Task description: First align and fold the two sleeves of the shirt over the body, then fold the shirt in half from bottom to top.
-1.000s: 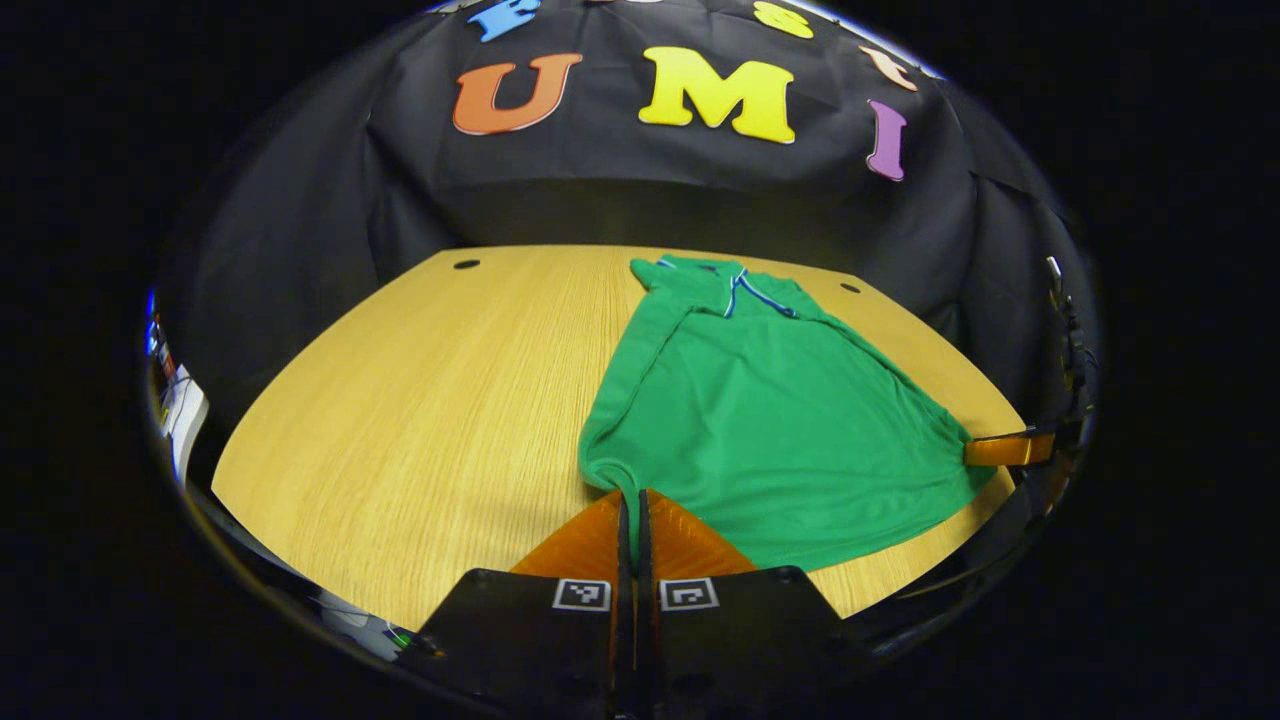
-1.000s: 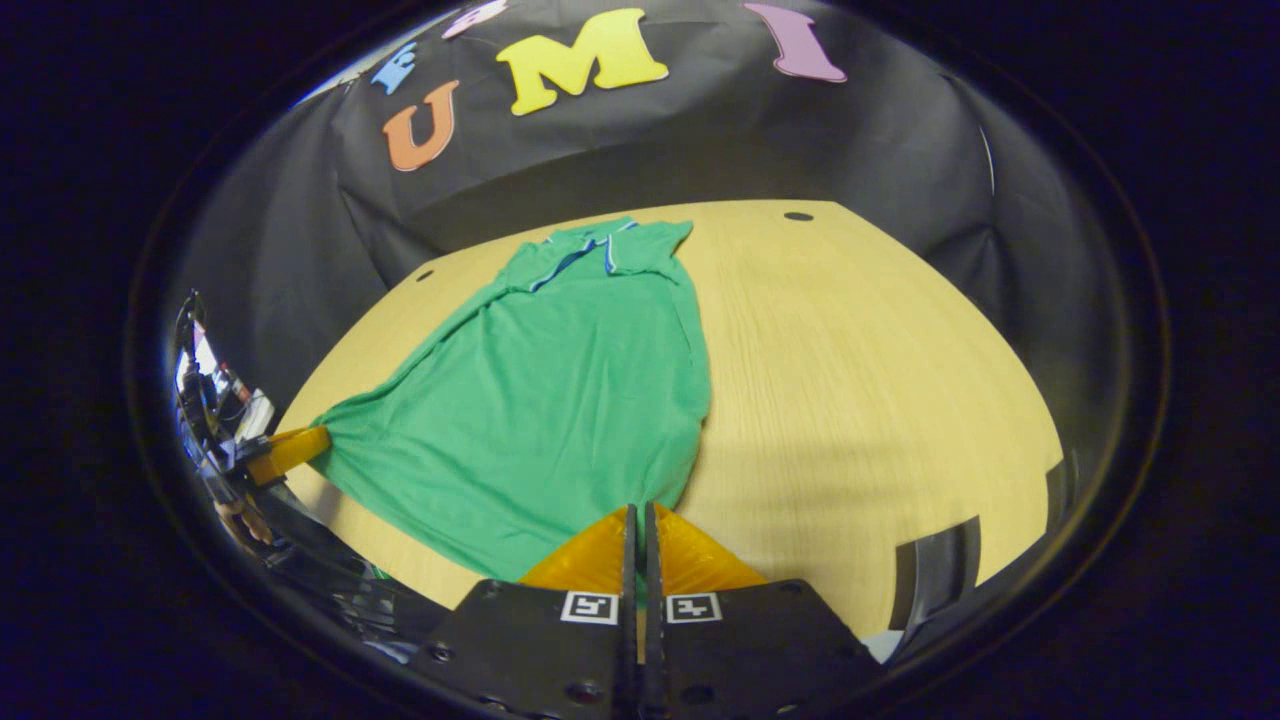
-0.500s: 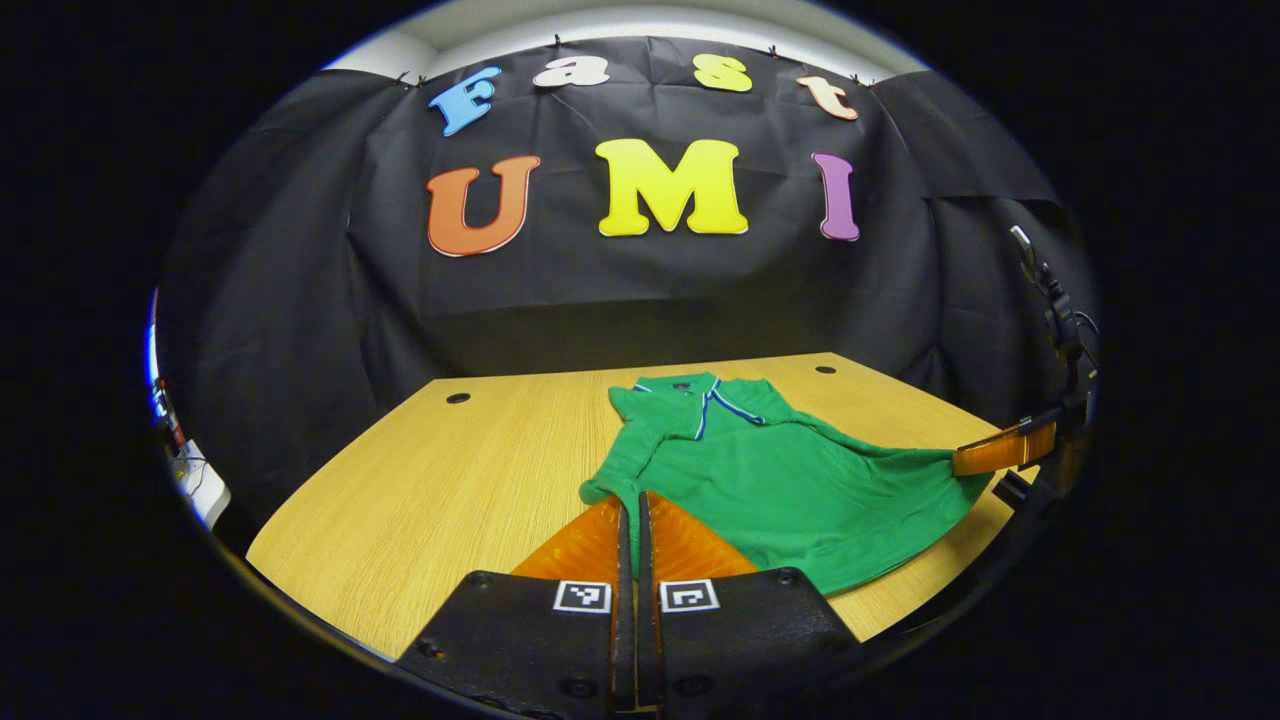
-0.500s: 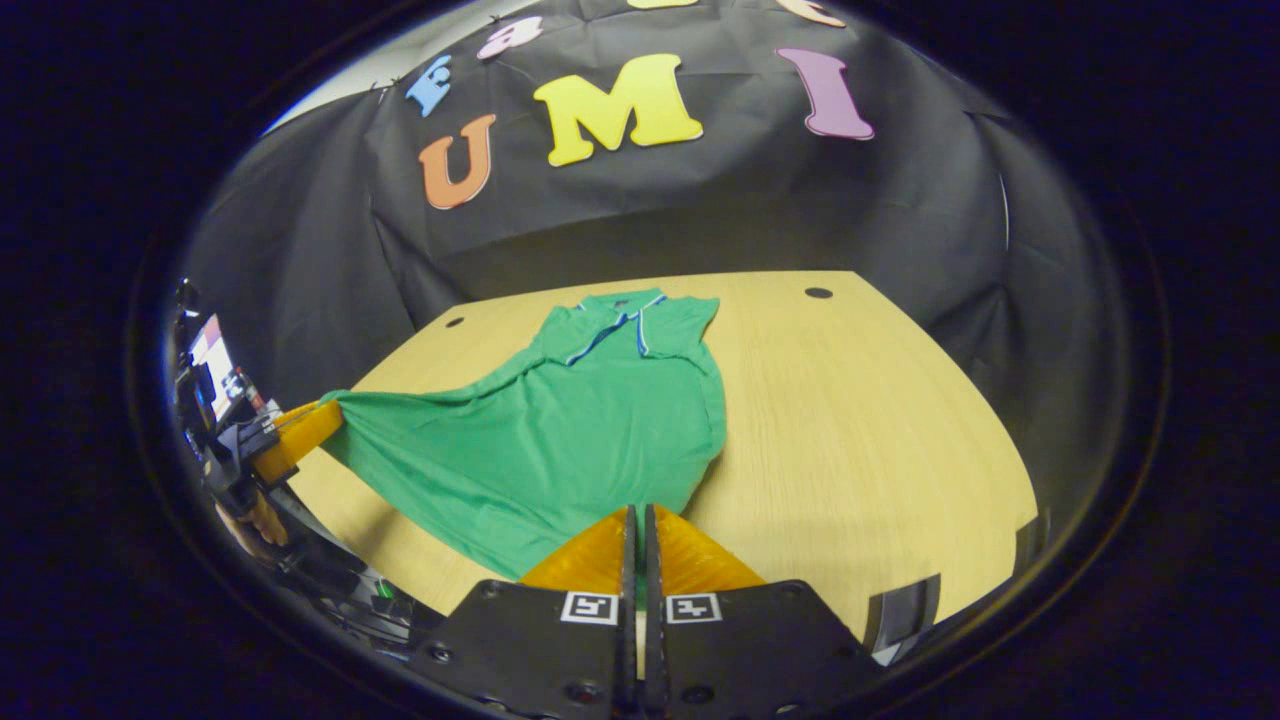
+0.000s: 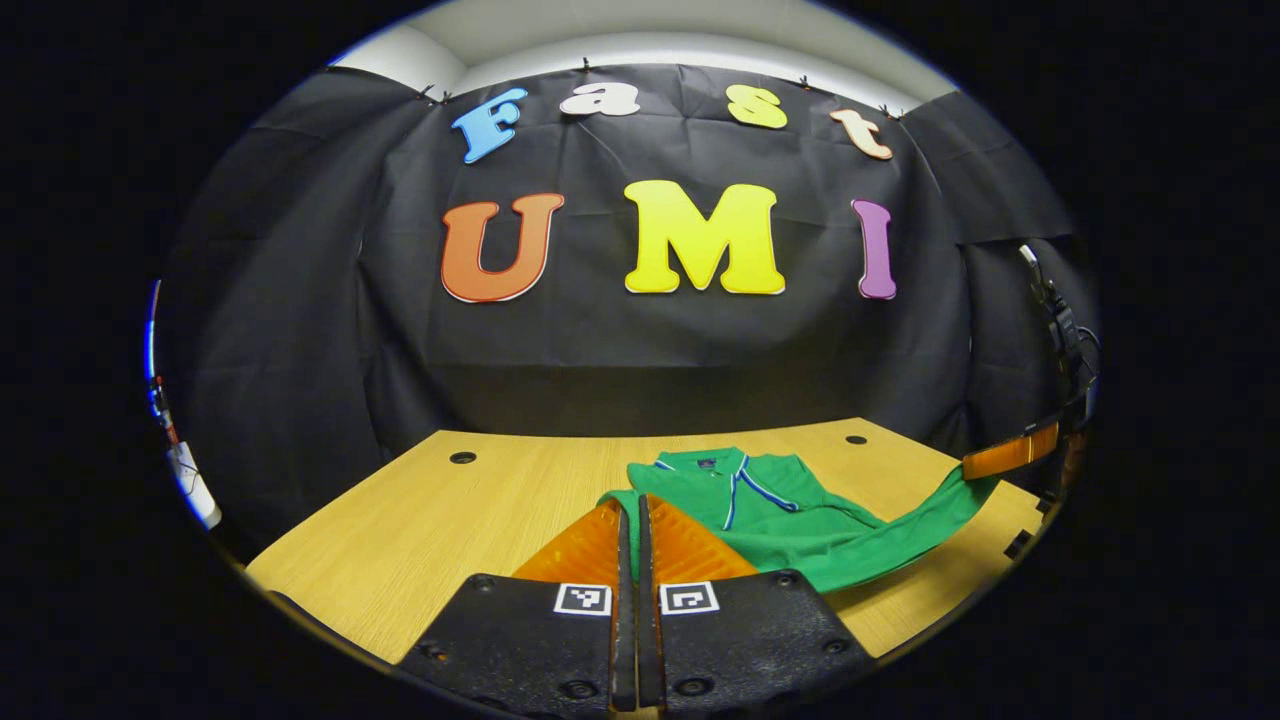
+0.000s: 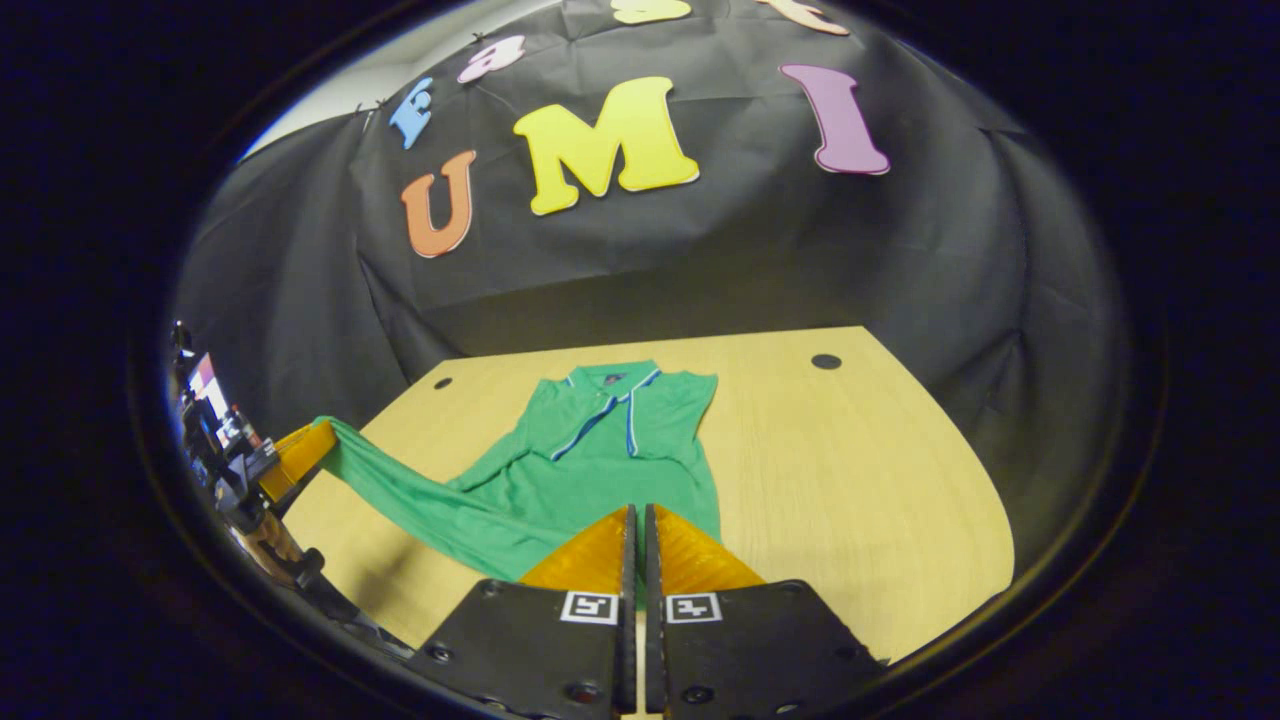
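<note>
Sleeves appear already folded. Left gripper (image 5: 628, 520) and right gripper (image 6: 637, 525), each clenched on a hem corner, raise the shirt (image 6: 590, 450) toward its collar at 12 o'clock; bottom-to-top fold remains incomplete.

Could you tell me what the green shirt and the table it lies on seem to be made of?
The shirt: probably a soft matte knit, since it sags in folds between the shut jaws. The table: wood or wood-look laminate with a smooth satin finish; fine straight grain lines show, but which one is unclear.
</note>
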Available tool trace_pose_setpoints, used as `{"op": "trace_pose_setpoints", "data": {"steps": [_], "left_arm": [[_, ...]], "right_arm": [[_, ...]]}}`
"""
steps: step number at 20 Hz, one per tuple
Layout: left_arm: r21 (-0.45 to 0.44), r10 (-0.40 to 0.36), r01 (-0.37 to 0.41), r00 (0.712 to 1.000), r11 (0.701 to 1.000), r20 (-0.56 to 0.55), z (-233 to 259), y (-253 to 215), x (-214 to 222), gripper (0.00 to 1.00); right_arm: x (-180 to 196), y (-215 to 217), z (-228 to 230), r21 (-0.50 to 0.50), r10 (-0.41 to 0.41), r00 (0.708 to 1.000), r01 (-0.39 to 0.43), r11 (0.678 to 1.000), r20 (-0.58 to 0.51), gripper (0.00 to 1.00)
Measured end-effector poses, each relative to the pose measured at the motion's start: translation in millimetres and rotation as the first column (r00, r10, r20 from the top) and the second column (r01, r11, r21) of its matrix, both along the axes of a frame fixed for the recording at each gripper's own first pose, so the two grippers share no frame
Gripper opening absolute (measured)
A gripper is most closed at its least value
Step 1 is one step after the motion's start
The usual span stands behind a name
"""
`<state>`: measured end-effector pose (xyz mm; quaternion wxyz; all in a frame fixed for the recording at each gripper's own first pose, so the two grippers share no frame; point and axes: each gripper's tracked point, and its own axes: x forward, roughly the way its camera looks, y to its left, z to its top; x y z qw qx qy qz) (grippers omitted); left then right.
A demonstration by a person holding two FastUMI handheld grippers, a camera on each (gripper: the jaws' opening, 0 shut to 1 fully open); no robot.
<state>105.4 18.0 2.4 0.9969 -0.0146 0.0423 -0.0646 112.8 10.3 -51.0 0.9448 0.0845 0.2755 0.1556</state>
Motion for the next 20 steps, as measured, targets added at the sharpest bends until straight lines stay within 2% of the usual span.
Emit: {"op": "trace_pose_setpoints", "data": {"steps": [4, 7, 11, 14, 18, 20], "left_arm": [[-0.113, -0.003, -0.005, 0.997, 0.994, -0.071, -8.2, -0.8, 51.6, 0.04], [-0.155, -0.004, -0.011, 0.995, 0.988, -0.097, -9.4, 0.1, 93.0, 0.04], [-0.156, 0.015, -0.030, 0.996, 0.987, -0.093, -9.1, 1.2, 144.4, 0.04], [-0.111, 0.015, -0.025, 0.996, 0.994, -0.090, -19.1, -7.6, 180.3, 0.04], [-0.078, 0.037, -0.047, 0.992, 0.996, -0.119, -38.9, -8.9, 221.2, 0.04], [-0.073, 0.041, -0.052, 0.988, 0.996, -0.147, -53.2, -9.5, 240.2, 0.04]], "right_arm": [[47.9, 10.0, 17.4, 0.024, 0.005, 0.999, -0.006, 1.000, 0.042, 0.03], [85.2, 12.6, 25.9, 0.048, -0.013, 0.998, 0.010, 0.999, 0.062, 0.03], [138.8, 9.5, 26.9, 0.009, -0.051, 0.994, 0.050, 0.999, 0.100, 0.03], [174.7, 17.5, 19.7, -0.027, -0.062, 0.992, 0.065, 0.998, 0.114, 0.03], [226.7, 13.3, 11.5, -0.067, -0.116, 0.982, 0.127, 0.990, 0.152, 0.03], [247.2, 12.1, -2.6, -0.062, -0.137, 0.983, 0.145, 0.987, 0.120, 0.04]]}}
